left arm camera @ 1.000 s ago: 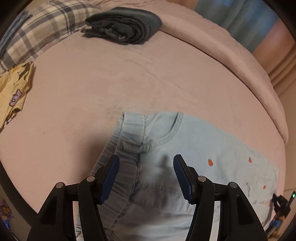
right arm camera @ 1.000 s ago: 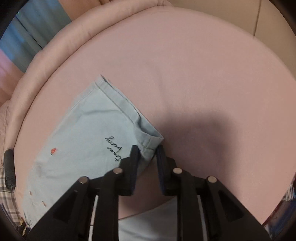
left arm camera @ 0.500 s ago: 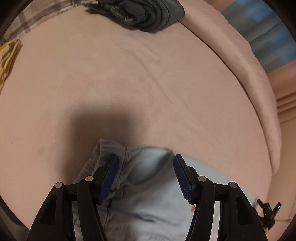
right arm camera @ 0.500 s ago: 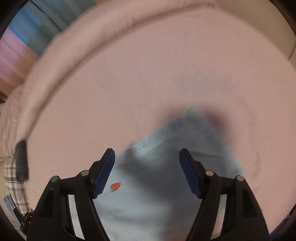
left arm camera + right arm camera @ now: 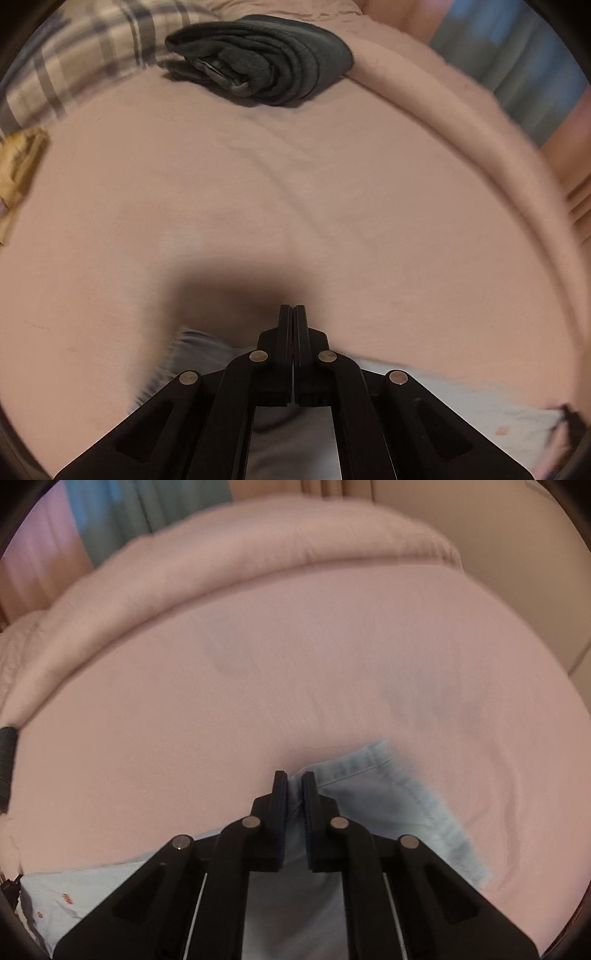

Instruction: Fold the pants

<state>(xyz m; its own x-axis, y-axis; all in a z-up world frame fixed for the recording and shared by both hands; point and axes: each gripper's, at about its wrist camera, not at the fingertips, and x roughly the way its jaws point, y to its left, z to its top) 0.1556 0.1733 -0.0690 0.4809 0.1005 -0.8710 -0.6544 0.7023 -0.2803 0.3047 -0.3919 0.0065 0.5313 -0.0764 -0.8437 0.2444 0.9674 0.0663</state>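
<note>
Everything is carried by a bed [image 5: 332,177] covered in a pink sheet. Light-blue pants [image 5: 373,805] are laid near the cameras. Folded dark garment [image 5: 266,59], plaid pillow [image 5: 74,59] and yellow cloth [image 5: 18,166] are seen along the far side

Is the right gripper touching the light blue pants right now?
Touching. In the right wrist view, the right gripper has its jaws closed on a fold of the light blue pants, with denim pinched between the pads.

Pink bedsheet [image 5: 295,177], folded dark grey garment [image 5: 266,59] at its far edge, plaid pillow [image 5: 81,55] beside it — yellow patterned cloth [image 5: 18,173], blue curtain [image 5: 517,55] behind
</note>
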